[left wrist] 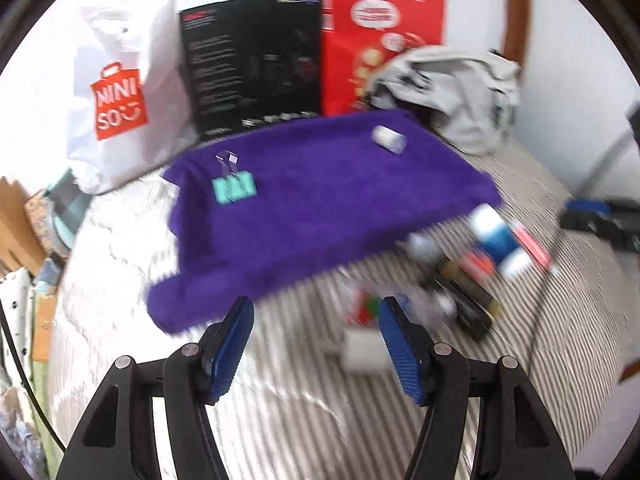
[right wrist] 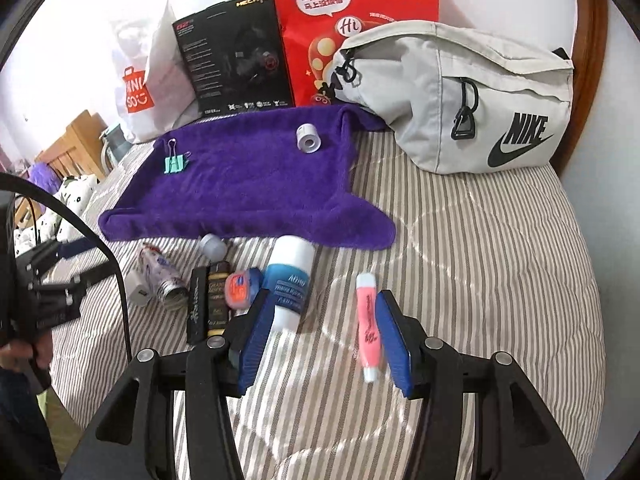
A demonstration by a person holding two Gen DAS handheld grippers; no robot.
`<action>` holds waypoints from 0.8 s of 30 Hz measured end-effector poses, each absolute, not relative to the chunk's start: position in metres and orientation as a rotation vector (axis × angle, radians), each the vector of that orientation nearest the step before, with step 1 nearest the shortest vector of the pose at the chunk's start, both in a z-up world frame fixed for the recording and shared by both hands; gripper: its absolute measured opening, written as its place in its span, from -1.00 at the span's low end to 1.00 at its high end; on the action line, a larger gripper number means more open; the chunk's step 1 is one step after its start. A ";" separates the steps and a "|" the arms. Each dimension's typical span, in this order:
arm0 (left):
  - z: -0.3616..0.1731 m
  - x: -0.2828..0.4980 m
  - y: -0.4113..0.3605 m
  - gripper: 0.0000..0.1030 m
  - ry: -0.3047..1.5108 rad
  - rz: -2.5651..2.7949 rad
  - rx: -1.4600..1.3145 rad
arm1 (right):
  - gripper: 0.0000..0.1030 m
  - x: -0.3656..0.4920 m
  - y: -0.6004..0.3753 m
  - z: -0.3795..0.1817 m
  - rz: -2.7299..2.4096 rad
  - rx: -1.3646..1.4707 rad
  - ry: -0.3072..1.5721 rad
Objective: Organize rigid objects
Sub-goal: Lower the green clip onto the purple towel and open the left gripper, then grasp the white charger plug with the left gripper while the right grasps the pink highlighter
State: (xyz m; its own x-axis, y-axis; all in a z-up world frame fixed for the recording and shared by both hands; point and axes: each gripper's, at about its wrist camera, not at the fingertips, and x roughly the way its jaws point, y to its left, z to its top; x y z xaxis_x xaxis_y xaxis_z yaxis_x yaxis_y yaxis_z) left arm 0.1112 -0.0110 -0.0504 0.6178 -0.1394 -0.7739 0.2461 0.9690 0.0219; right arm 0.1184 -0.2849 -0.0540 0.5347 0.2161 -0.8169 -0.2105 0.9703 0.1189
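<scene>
A purple towel [left wrist: 320,208] [right wrist: 248,188] lies spread on the striped bed. On it are a teal binder clip [left wrist: 234,189] [right wrist: 175,163] and a white tape roll [left wrist: 389,139] [right wrist: 309,138]. In front of the towel lie a blue-and-white bottle [right wrist: 290,280], a pink tube [right wrist: 369,324], a black box [right wrist: 208,304], an orange tin [right wrist: 238,288], a patterned can [right wrist: 162,276] and a white charger [right wrist: 138,288]. My right gripper [right wrist: 320,320] hangs open above the bed between bottle and tube. My left gripper [left wrist: 316,344] is open and empty near the towel's front edge; its view is blurred.
A grey Nike bag [right wrist: 460,92], a red paper bag [right wrist: 352,20], a black headset box [right wrist: 236,52] and a white shopping bag [left wrist: 116,96] line the wall behind the towel. The bed drops off at the left, with wooden furniture [right wrist: 76,140] beyond.
</scene>
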 end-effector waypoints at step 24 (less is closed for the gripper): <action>-0.102 0.112 -0.019 -0.19 0.927 -0.287 0.120 | 0.04 0.114 -0.307 -0.093 0.124 -0.011 1.049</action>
State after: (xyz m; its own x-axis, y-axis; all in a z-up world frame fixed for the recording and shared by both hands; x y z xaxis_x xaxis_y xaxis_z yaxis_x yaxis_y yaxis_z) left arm 0.1120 -0.0189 -0.1016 0.5654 -0.1924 -0.8021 0.2952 0.9552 -0.0211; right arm 0.1137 -0.3070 -0.0935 0.4924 0.0970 -0.8649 -0.1076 0.9929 0.0501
